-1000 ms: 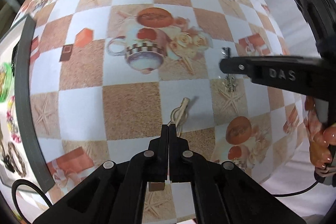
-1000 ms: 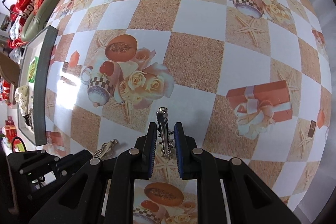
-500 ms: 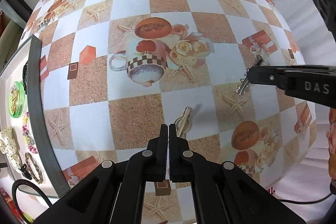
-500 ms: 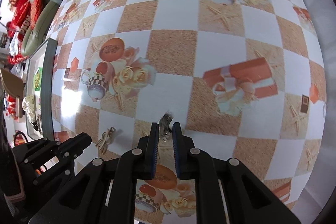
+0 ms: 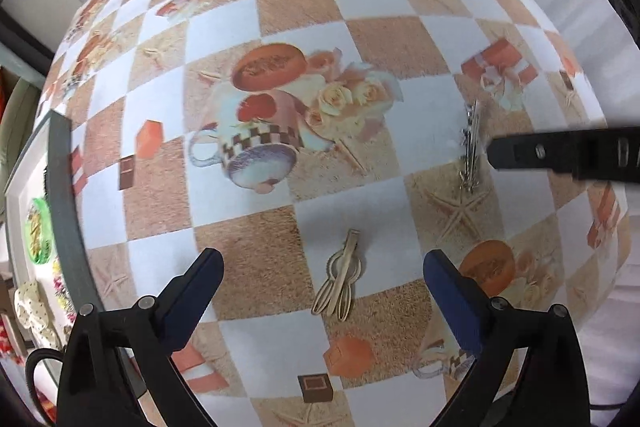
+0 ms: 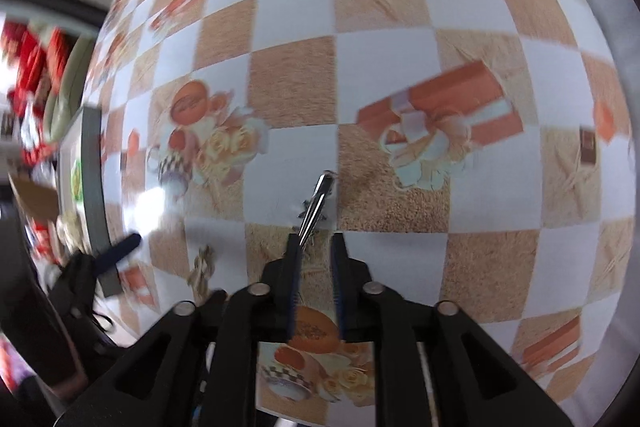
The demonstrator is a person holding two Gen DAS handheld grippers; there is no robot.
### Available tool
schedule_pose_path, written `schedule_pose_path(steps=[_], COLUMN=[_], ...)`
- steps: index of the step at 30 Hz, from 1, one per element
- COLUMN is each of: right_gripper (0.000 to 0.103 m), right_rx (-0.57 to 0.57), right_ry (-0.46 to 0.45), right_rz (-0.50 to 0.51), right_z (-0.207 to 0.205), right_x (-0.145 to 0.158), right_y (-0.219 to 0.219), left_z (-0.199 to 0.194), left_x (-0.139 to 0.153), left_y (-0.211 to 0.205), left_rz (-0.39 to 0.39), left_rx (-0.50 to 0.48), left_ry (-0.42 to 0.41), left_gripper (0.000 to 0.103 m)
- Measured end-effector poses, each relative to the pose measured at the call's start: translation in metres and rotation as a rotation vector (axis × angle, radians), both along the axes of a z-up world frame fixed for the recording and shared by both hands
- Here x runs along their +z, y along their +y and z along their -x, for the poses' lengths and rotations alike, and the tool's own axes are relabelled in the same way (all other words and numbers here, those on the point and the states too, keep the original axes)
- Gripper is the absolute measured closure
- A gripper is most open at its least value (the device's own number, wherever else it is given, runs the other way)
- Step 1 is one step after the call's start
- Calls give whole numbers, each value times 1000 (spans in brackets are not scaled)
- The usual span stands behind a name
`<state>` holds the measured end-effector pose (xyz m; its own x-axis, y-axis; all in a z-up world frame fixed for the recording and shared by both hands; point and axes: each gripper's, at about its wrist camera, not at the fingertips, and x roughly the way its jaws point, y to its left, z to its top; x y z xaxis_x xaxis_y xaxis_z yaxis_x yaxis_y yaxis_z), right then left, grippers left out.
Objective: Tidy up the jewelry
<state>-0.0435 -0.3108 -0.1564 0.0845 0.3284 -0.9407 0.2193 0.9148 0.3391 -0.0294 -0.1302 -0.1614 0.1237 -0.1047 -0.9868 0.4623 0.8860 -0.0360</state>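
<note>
Left wrist view: left gripper has its jaws spread wide, holding nothing. A gold hair clip lies flat on the checkered tablecloth, between the two fingertips and touching neither. A silver hair clip sits to the right of the gold clip, beyond a printed starfish, at the tip of the right gripper's finger. A grey-framed tray holding small jewelry lies at the cloth's left edge.

Right wrist view (motion-blurred): right gripper has jaws narrowly apart. The silver hair clip lies against the left finger and juts forward; whether it is pinched, cannot tell. The gold hair clip lies lower left of it.
</note>
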Motion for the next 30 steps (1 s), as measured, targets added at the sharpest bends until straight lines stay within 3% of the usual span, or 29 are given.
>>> schedule_pose_path(steps=[2, 4, 6, 8, 11, 12, 13, 14, 16, 23, 30], right_gripper=[71, 71, 71, 71, 73, 87, 86, 86, 87, 87, 87], right_rx=[-43, -42, -26, -3, 50, 64, 78, 86, 85, 48, 43], right_ry=[4, 6, 8, -13, -21, -22, -21, -25, -25, -44, -53], right_rz=[-11, 5, 27, 67, 141, 154, 165, 171, 160, 70, 29], right_z=[-2, -6, -11, -14, -18, -18, -18, -18, -17, -9, 0], right_x=[-4, -8, -12, -10, -8, -9, -9, -8, -8, 3, 21], right_y=[-3, 1, 7, 13, 26, 29, 32, 35, 35, 22, 19], left_z=[0, 0, 1, 2, 7, 9, 11, 11, 10, -5, 7], left_x=[-6, -11, -16, -18, -17, -15, -14, -14, -12, 11, 40], left_y=[-3, -4, -4, -6, -8, -10, -12, -15, -15, 22, 33], left_rz=[-3, -3, -26, -20, -8, -1, 1, 6, 42, 176, 194], left_rx=[-11, -7, -3, 1, -7, -13, -19, -24, -11, 90, 125], left_ry=[2, 8, 0, -5, -14, -18, -21, -17, 11, 70, 59], left_gripper=[11, 12, 23, 23, 37, 51, 68, 79, 90, 90, 90])
